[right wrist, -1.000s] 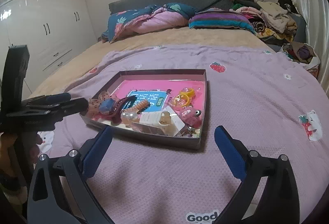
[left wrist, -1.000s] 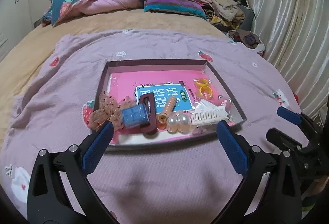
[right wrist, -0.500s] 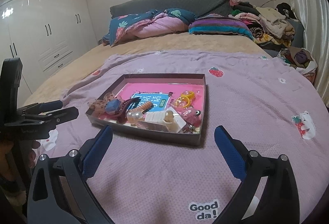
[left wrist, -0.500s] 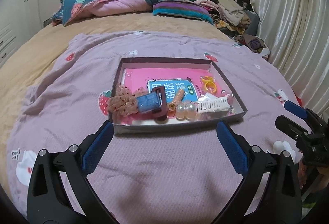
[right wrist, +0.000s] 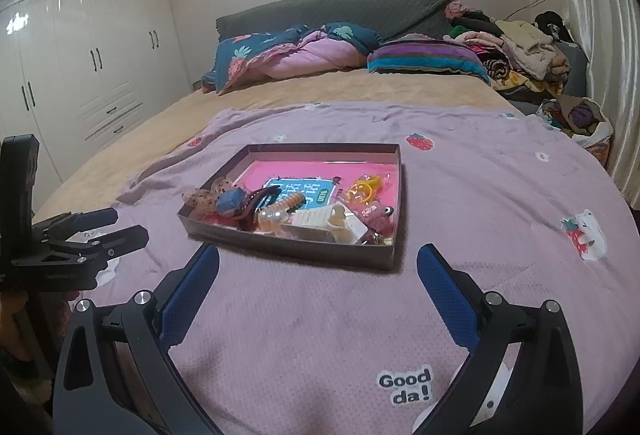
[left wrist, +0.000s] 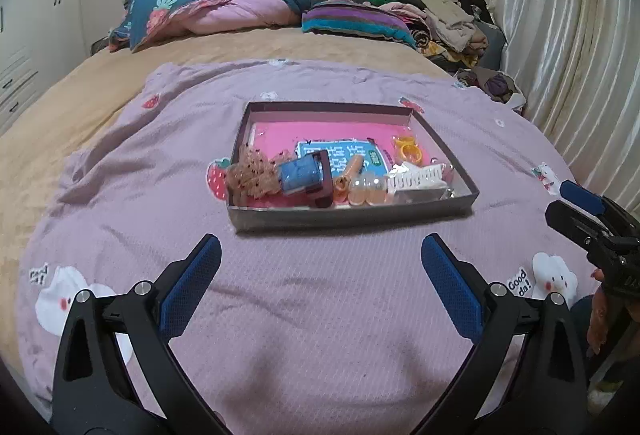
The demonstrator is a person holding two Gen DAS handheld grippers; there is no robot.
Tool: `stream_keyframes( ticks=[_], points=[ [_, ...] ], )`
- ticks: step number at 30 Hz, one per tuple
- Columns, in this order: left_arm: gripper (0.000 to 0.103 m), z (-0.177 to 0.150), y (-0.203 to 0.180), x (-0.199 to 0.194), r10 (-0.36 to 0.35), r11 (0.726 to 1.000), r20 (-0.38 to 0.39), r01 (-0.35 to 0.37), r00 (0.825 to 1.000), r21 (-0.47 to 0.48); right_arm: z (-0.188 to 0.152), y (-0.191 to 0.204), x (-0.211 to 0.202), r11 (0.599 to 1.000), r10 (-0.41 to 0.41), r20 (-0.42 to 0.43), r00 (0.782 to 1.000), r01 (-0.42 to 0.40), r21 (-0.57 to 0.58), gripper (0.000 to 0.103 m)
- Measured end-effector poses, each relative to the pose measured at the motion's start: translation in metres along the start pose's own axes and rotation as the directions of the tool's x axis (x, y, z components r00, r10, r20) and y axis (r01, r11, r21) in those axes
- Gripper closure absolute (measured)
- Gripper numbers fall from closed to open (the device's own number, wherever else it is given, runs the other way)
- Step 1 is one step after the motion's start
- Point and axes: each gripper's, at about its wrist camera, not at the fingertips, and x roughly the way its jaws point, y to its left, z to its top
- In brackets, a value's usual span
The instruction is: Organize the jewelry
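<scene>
Both hand-held grippers, left (left wrist: 320,275) and right (right wrist: 318,277), hung wide and empty, short of the box (left wrist: 352,213) on the bed (left wrist: 120,203). Its comb (left wrist: 416,177) looked light, stiff; best pinched across the spine.

Black hand-held gripper (left wrist: 320,267) frames, blue textured pads (left wrist: 192,287), 2 silver screws per finger.
</scene>
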Motion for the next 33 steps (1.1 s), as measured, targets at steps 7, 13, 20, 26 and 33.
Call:
stream_keyframes(
  ticks=[7,13,20,26,33],
  points=[
    [0.009,-0.013,0.003,-0.006,0.005,1.0,0.016,-0.005,1.0,-0.003,-0.014,0.005,-0.006,0.999,-0.038,0.004,0.999,0.038,-0.036,0.004],
    [0.009,-0.022,0.001,-0.01,0.009,1.0,0.039,-0.009,0.999,0.003,-0.023,0.006,-0.014,0.998,-0.053,0.021,0.998,0.053,-0.031,0.004],
    [0.009,-0.03,-0.006,-0.015,0.001,1.0,0.062,-0.002,0.998,0.023,-0.034,0.005,-0.02,0.998,-0.06,0.039,0.997,0.061,-0.008,0.004],
    [0.009,-0.044,-0.008,-0.015,-0.001,1.0,0.051,0.001,0.999,0.009,-0.045,0.004,-0.022,0.997,-0.072,0.045,0.996,0.072,0.011,0.004],
    [0.009,-0.055,-0.009,-0.004,0.011,1.0,0.013,-0.011,1.0,-0.006,-0.058,0.006,-0.009,0.997,-0.072,-0.002,0.997,0.072,0.026,0.004]
  ],
)
